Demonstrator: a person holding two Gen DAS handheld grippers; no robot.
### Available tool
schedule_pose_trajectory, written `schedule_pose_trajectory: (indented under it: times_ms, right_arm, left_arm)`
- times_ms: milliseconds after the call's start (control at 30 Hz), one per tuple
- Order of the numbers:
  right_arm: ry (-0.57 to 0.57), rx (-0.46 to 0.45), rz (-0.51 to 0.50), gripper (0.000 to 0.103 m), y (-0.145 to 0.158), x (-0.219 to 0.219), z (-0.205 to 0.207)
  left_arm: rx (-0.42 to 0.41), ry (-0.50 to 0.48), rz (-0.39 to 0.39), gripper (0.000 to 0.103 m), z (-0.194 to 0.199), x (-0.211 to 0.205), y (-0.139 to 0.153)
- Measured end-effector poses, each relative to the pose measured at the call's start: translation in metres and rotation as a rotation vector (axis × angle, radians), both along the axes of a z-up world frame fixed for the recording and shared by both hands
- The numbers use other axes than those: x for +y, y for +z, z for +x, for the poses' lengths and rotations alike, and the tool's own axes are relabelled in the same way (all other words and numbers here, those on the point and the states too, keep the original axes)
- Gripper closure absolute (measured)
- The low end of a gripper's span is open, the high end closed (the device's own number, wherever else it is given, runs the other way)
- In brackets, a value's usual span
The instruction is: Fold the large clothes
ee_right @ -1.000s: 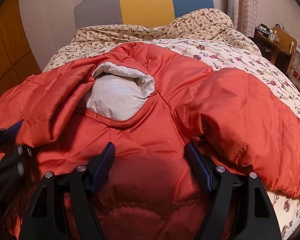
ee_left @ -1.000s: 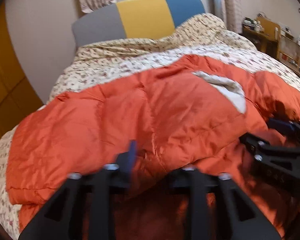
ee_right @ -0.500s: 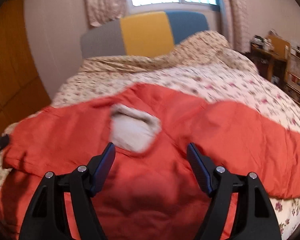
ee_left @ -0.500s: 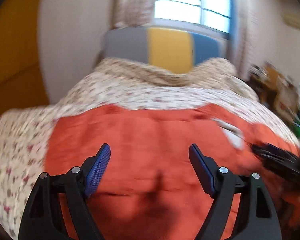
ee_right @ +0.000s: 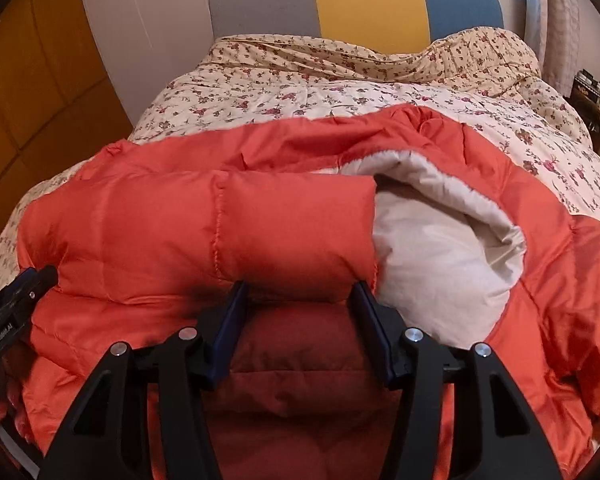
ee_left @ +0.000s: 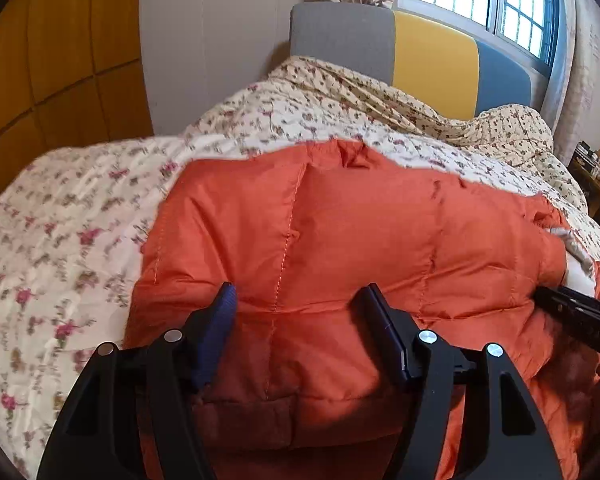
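Orange puffer jacket (ee_right: pixel 292 216) on floral quilt (ee_right: pixel 300 96), both grippers' fingers (ee_left: pixel 220 320) half-spread, closing, gripping nothing

jacket: orange puffer jacket (ee_right: pixel 260 220) spread on floral quilt (ee_right: pixel 300 92), cream lining (ee_right: pixel 440 256) exposed at its right | right gripper (ee_right: pixel 300 300): jaws have just been closing, folded sleeve between them, pads apart | left gripper (ee_right: pixel 16 300): at jacket's left edge | headboard (ee_right: pixel 364 0): behind jacket

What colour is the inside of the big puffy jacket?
Cream-white lining inside the orange jacket; the right wrist view shows it best.
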State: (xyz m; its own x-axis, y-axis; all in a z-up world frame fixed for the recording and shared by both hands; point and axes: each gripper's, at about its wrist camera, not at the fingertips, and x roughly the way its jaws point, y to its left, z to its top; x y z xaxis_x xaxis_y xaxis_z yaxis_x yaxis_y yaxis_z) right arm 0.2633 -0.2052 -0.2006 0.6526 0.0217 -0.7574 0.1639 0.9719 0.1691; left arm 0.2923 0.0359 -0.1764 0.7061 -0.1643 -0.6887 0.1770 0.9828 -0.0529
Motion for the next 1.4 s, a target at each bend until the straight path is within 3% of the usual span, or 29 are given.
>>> schedule_pose_trajectory:
  times_ms: [67, 233, 333, 400, 433, 500, 600, 733, 967, 1067, 1133, 1267, 1367, 1400]
  right_arm:
    - [-0.003, -0.013, -0.011, 0.050, -0.002, 0.002, -0.002]
    - [-0.004, -0.038, 0.037, 0.049, -0.003, -0.014, -0.014]
    - [-0.003, -0.040, 0.031, 0.047, -0.001, -0.014, -0.019]
    - [0.006, -0.054, 0.056, 0.038, 0.004, -0.016, -0.023]
    - [0.003, -0.067, 0.076, 0.035, 0.008, -0.019, -0.027]
    - [-0.065, -0.127, 0.127, 0.031, 0.023, -0.033, -0.051]
    - [-0.165, -0.178, 0.207, 0.031, 0.038, -0.063, -0.091]
    - [-0.396, -0.214, 0.275, 0.031, 0.048, -0.126, -0.162]
    - [-0.766, -0.138, 0.360, 0.031, 0.031, -0.223, -0.275]
    - [-0.914, -0.103, 0.417, 0.030, 0.019, -0.250, -0.320]
    - [-0.977, -0.092, 0.436, 0.030, 0.012, -0.259, -0.339]
    - [-1.075, -0.108, 0.541, 0.030, 0.000, -0.278, -0.362]
    - [-1.120, -0.149, 0.480, 0.032, 0.002, -0.295, -0.365]
    - [-1.138, -0.161, 0.464, 0.038, 0.003, -0.299, -0.364]
  left_arm:
    - [0.036, 0.003, -0.052, 0.037, 0.007, 0.006, -0.006]
    - [0.002, 0.006, -0.045, 0.037, -0.007, 0.017, 0.010]
    - [-0.066, 0.127, -0.015, 0.031, -0.012, 0.038, 0.018]
    - [0.008, 0.188, -0.011, 0.030, -0.001, 0.053, 0.001]
    - [0.080, 0.182, -0.072, 0.025, 0.007, 0.062, -0.014]
    - [0.110, 0.180, -0.160, 0.023, 0.011, 0.074, -0.022]
    - [0.092, 0.177, -0.150, 0.023, 0.007, 0.071, -0.022]
    - [0.089, 0.176, -0.164, 0.023, 0.004, 0.072, -0.021]
    - [0.082, 0.184, -0.134, 0.023, 0.003, 0.068, -0.018]
    - [0.080, 0.202, -0.081, 0.020, -0.001, 0.063, -0.012]
    - [0.067, 0.203, -0.043, 0.011, -0.009, 0.058, -0.005]
    - [0.037, 0.200, -0.021, 0.007, -0.026, 0.056, 0.001]
    - [0.039, 0.214, -0.030, 0.003, -0.028, 0.061, -0.004]
    - [0.056, 0.214, -0.042, 0.003, -0.026, 0.063, -0.007]
